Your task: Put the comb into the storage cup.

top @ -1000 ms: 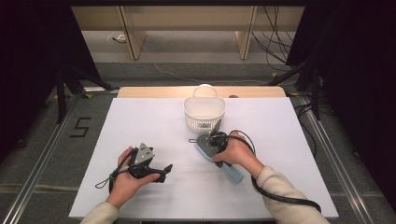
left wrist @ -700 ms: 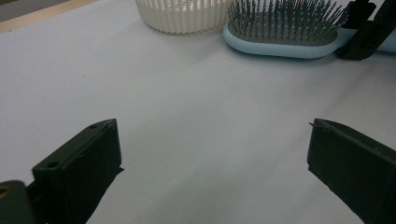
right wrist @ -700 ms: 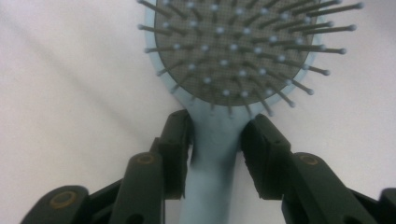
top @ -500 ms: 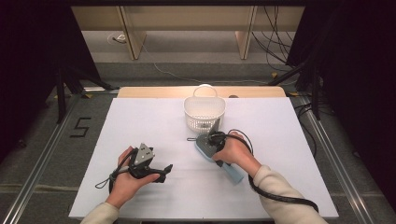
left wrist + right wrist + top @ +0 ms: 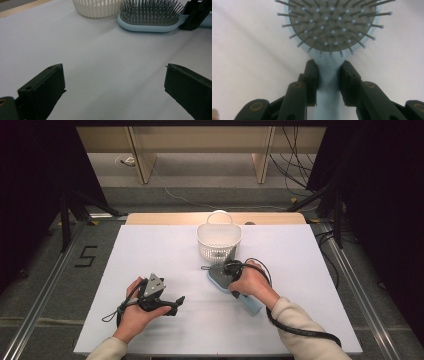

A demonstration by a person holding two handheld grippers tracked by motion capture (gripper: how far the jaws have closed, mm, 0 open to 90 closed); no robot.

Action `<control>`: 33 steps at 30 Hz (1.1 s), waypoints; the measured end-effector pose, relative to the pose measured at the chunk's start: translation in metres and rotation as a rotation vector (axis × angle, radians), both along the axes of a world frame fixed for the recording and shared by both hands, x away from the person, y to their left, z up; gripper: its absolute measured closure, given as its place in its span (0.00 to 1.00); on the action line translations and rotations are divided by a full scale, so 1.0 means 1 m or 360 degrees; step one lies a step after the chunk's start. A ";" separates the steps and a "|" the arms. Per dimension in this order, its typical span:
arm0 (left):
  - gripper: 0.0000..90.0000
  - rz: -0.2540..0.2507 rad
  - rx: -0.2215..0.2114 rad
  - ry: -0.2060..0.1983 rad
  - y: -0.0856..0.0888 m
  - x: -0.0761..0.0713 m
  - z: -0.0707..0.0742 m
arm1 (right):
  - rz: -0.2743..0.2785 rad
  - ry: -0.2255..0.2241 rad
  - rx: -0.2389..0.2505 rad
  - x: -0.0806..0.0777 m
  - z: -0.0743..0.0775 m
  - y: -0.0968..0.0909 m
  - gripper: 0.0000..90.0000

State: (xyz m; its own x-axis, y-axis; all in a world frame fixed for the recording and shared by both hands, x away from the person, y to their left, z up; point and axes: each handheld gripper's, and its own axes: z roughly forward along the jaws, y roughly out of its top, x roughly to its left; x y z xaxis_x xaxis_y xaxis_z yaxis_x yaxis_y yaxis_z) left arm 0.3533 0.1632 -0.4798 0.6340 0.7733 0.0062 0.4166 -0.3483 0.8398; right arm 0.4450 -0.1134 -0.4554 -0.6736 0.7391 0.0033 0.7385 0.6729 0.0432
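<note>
The right gripper [image 5: 328, 75] had just been closing, and its two black jaws were clamped on the neck of a pale blue plastic paddle hairbrush [image 5: 329, 30] with a grey bristle pad, which lay bristles-up on the white table cover [image 5: 150, 255] directly ahead of those jaws, its handle running back beneath the hand. Just beyond the brush head stood a white slotted plastic basket [image 5: 218, 240] with a loop handle. The brush looked light and rigid, its smooth handle probably a little slippery, and the narrow neck below the head appeared the soundest place to grip, since the pins would give no firm hold and might bend. The left gripper [image 5: 172, 302] rested on the cover well apart from the brush, jaws spread wide with nothing between them.
</note>
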 end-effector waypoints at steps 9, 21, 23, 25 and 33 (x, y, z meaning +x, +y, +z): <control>0.03 0.0005 0.0000 -0.0001 0.000 0.000 0.000 | 0.0003 0.0003 0.0044 0.000 0.000 -0.004 0.79; 0.03 0.0006 0.0001 0.0005 0.001 0.000 -0.001 | -0.0007 -0.0047 0.0163 -0.003 0.005 -0.016 0.79; 0.03 0.0009 0.0000 0.0003 0.000 0.000 -0.001 | 0.0001 -0.0060 0.0192 -0.005 0.009 -0.018 0.79; 0.03 0.0009 0.0000 0.0004 0.001 0.000 0.000 | 0.0005 -0.0096 0.0243 -0.008 0.013 -0.021 0.79; 0.03 0.0014 0.0001 0.0004 0.001 0.000 -0.001 | 0.0009 -0.0234 0.0421 -0.024 0.020 -0.032 0.79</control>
